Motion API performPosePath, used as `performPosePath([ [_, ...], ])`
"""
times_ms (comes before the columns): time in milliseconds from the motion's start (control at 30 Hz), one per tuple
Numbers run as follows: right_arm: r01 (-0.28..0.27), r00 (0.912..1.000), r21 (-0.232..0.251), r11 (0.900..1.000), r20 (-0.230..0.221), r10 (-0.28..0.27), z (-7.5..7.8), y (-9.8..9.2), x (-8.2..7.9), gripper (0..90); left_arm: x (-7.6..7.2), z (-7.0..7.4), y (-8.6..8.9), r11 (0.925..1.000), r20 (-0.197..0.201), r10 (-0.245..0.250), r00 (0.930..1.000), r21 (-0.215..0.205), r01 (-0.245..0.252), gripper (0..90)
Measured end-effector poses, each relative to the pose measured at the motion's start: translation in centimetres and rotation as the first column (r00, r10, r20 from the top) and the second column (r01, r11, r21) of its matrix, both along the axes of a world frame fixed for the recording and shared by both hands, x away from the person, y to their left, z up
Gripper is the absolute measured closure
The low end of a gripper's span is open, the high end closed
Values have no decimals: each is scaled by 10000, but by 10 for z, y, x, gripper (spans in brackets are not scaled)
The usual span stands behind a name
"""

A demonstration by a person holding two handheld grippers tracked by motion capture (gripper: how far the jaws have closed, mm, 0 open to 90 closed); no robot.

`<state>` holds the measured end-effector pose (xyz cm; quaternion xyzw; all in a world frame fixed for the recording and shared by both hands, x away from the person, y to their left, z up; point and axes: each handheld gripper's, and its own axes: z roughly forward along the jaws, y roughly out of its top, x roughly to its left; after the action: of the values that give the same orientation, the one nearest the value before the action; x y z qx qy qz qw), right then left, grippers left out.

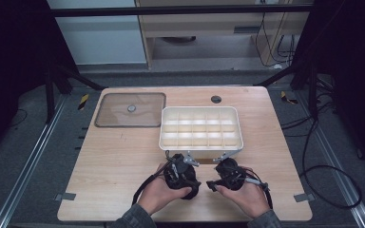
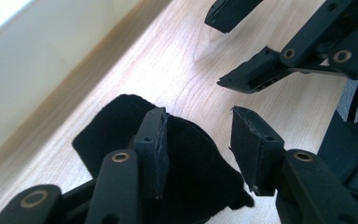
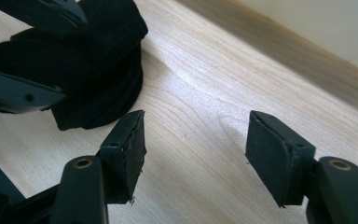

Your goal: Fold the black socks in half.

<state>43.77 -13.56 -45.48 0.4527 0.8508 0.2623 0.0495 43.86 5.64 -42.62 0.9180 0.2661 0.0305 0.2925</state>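
Observation:
A black cloth [image 2: 200, 186] lies bunched on the wooden table [image 1: 123, 161] near its front edge. My left gripper [image 2: 199, 140] is open, its left jaw resting over the cloth and its right jaw above bare wood beside it. My right gripper [image 3: 196, 140] is also open, over bare wood, with the black cloth [image 3: 98, 70] just to its upper left. In the high view both hands hold the left gripper [image 1: 194, 185] and the right gripper [image 1: 212, 184] close together, tips turned toward each other, in front of a white compartment box [image 1: 200, 149].
The white box wall [image 2: 37, 60] rises close behind the grippers. A clear flat lid [image 1: 130, 110] lies at the table's back left. A small dark hole [image 1: 216, 99] sits at the back. Cables trail on the floor [image 1: 323, 171] to the right.

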Motion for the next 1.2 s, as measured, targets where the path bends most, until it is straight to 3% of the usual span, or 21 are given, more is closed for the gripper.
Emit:
performPosePath([
  [267,125,9998,2,9999,149,-125,2,-1,1,344,-1,13,7,9994,291,176,9994,-302,-167,527],
  [600,462,9943,115,9989,962,-471,18,7,2,235,3,26,34,9968,737,699,9948,-436,-668,493],
  [933,450,9927,256,9987,1105,-476,26,29,2,250,6,13,73,9928,655,1197,9906,-94,-1194,467],
  [1200,228,9953,156,9996,937,-241,28,48,3,282,10,-1,93,9875,457,1576,9864,19,-1579,348],
])
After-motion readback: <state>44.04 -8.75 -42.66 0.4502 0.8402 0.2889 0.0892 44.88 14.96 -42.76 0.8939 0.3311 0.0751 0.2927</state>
